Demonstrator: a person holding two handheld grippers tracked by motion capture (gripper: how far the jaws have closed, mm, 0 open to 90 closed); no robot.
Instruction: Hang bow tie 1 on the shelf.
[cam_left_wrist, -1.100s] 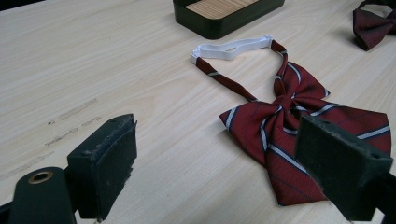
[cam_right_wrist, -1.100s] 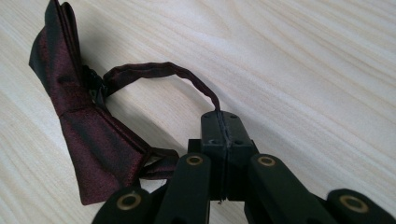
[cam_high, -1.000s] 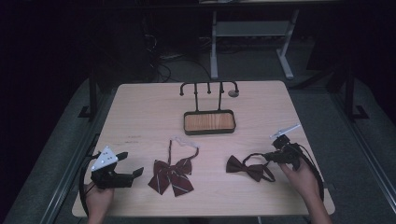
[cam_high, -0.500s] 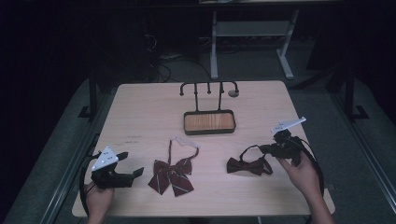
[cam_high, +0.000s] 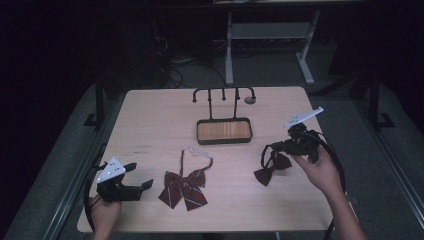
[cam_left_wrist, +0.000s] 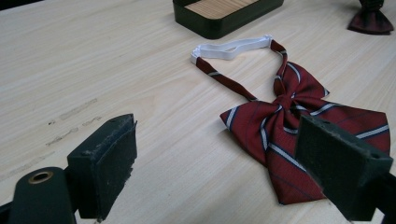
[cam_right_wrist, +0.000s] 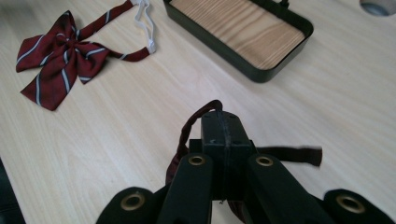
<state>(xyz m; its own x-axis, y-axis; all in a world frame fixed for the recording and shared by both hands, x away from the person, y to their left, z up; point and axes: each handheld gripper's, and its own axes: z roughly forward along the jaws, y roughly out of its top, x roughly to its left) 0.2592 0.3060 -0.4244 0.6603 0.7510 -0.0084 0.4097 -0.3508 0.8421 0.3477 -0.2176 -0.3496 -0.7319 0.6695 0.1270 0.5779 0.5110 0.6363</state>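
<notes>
Wooden table, dark bow tie clamped in raised right claw

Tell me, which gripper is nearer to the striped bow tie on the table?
Left. The left gripper rests open on the table just beside the striped bow tie. The right gripper is farther off to the other side, shut on the dark bow tie.
</notes>
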